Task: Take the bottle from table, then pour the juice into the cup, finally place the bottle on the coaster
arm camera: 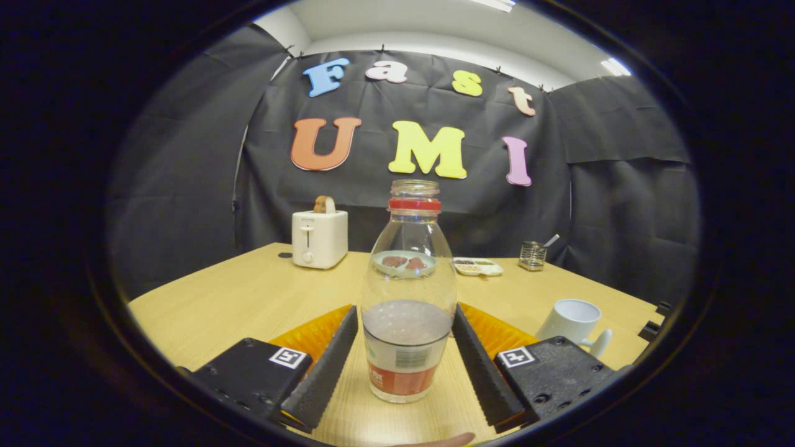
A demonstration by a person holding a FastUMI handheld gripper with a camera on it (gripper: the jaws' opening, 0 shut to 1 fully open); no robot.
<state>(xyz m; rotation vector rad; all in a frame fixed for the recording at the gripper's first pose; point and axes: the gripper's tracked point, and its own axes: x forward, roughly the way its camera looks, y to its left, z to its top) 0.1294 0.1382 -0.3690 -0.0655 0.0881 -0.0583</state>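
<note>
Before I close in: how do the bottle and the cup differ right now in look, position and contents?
The bottle is clear glass, tall, with a red ring at its neck; the cup is white, squat and opaque. The bottle stands upright between the open jaws of the gripper, neither touching it; the cup sits off beside the right one, leaning. The bottle holds dark juice; the cup's inside looks empty. Both have open mouths and rest on the wooden table.

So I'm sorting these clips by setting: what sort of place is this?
Likely a staged kitchen-table setup inside a cloth-walled booth. A wooden table carries a toaster, a white cup and a clear bottle, which stands between the open gripper fingers.
</note>
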